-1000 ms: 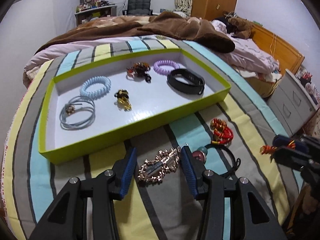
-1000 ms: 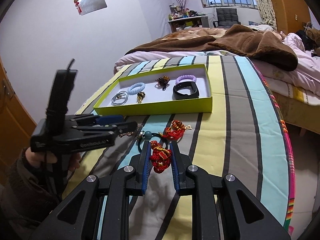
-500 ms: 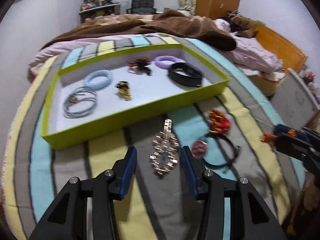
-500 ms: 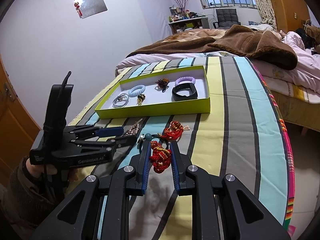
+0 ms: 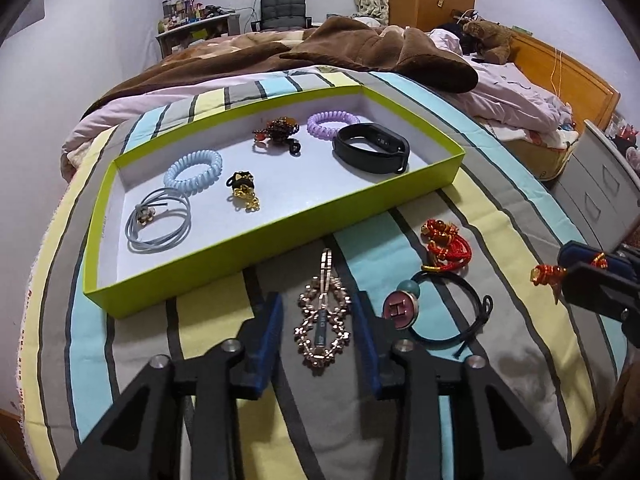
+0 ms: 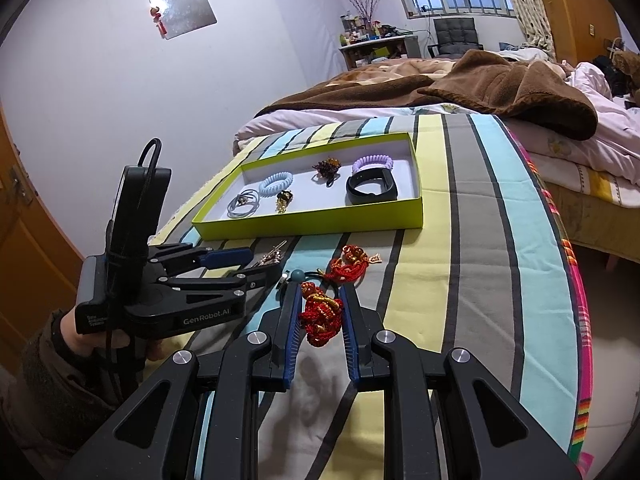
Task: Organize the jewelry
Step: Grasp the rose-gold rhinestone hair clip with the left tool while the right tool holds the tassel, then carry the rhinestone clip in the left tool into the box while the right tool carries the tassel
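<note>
Red knotted bracelet [image 6: 321,314] is sitting clamped in the right gripper [image 6: 320,312]; left gripper [image 5: 318,330] is hanging spread around the rose-gold bracelet [image 5: 323,318] lying on the striped blanket [image 5: 400,420], not gripping. Next, probably: closing on it, then carrying both to the green tray [image 5: 280,236] beyond.

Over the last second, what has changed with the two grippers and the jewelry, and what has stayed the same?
The rose-gold bracelet turned: it lay crosswise between the open left gripper fingers, now it lies lengthwise, pointing at the green tray, ungripped. The right gripper lifted slightly, keeping the red knotted bracelet clamped. The tray's six pieces, the other red bracelet and the black cord stayed put.
</note>
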`<state>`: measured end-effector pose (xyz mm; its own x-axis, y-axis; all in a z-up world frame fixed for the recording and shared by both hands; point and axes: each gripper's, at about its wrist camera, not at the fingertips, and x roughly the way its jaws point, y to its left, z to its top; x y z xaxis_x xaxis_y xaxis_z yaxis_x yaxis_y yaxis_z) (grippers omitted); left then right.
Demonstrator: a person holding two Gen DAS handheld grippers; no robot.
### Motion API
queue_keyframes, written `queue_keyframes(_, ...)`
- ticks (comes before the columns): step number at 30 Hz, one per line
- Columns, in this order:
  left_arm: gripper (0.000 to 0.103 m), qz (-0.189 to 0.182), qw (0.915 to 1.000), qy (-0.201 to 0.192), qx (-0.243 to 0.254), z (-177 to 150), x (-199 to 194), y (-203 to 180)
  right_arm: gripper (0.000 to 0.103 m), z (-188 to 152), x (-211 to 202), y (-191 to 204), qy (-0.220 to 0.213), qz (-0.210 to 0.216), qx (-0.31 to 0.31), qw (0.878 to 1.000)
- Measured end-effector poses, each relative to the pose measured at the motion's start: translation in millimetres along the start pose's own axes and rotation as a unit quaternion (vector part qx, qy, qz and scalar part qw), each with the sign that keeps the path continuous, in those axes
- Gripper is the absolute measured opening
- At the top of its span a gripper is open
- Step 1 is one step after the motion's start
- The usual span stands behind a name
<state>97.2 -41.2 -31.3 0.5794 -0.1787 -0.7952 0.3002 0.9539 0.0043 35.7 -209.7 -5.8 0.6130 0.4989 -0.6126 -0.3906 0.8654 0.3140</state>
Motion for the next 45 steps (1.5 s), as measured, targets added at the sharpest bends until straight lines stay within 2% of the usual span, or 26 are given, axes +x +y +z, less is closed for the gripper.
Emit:
queue_keyframes(3, 0.029, 0.001, 1.0, 0.0, -0.002, 0, -1, 0, 0.02, 0, -1, 0, 0.0, 0.001, 0.001, 1.0)
queue_keyframes(36, 0.025, -0.001, 0.9988, -0.031, -0.038, -6, -26, 21, 0.02, 9, -2, 6, -0.011, 0.0, -0.005, 1.0)
queue_keyframes(45, 0.025, 0.003, 0.9973, -0.049, -0.054, 2, -42, 38, 0.02, 35, 4, 17, -0.021, 0.0, -0.03, 0.999)
